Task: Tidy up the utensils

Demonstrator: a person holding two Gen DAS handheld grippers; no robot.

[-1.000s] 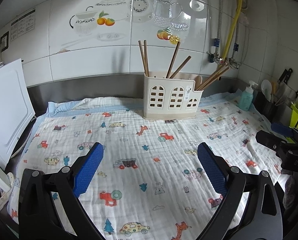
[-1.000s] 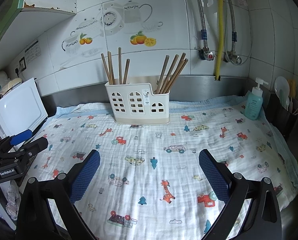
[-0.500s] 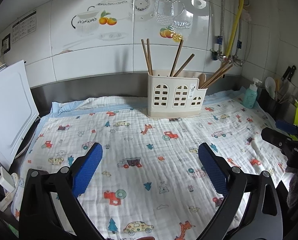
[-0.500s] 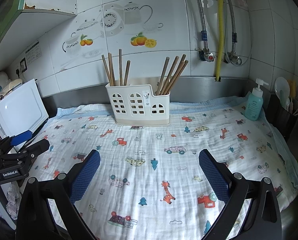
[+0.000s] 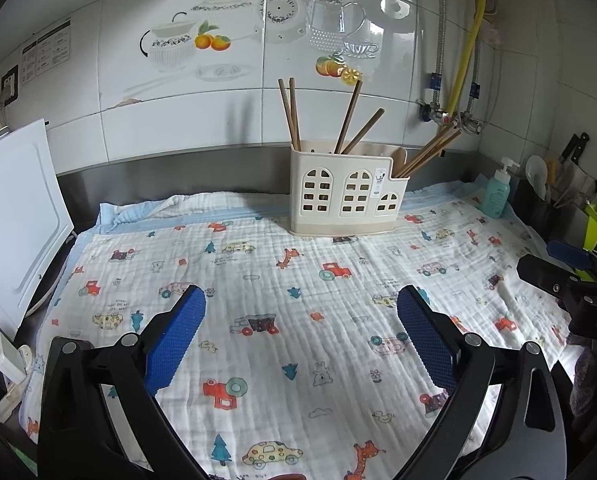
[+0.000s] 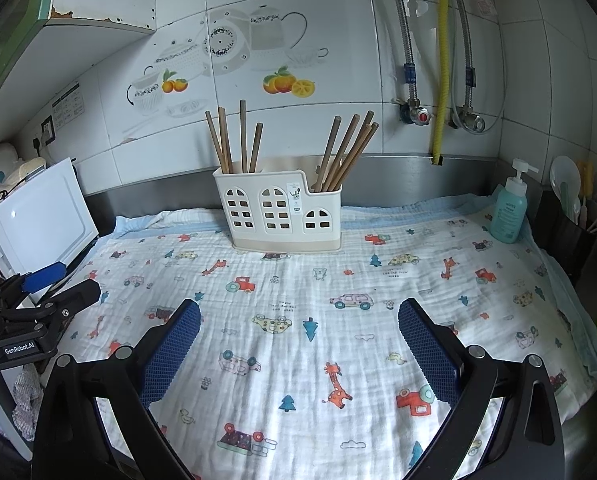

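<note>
In the left wrist view, our left hand-held gripper [image 5: 300, 312] hangs with its blue pads spread wide, empty, over the printed cloth [image 5: 258, 280] covering the desk. The cream utensil holder [image 5: 348, 194] stands upper centre, chopsticks [image 5: 352, 116] upright inside. At the right edge the right hand-held gripper [image 5: 570, 276] shows the letters "DAS"

In the right wrist view, our right hand-held gripper [image 6: 298, 314] is likewise spread and empty. The utensil holder [image 6: 278, 210] sits centre, its small sticker unreadable. At lower left, the left hand-held gripper [image 6: 46, 296] reads "GenRobot.AI"
</note>
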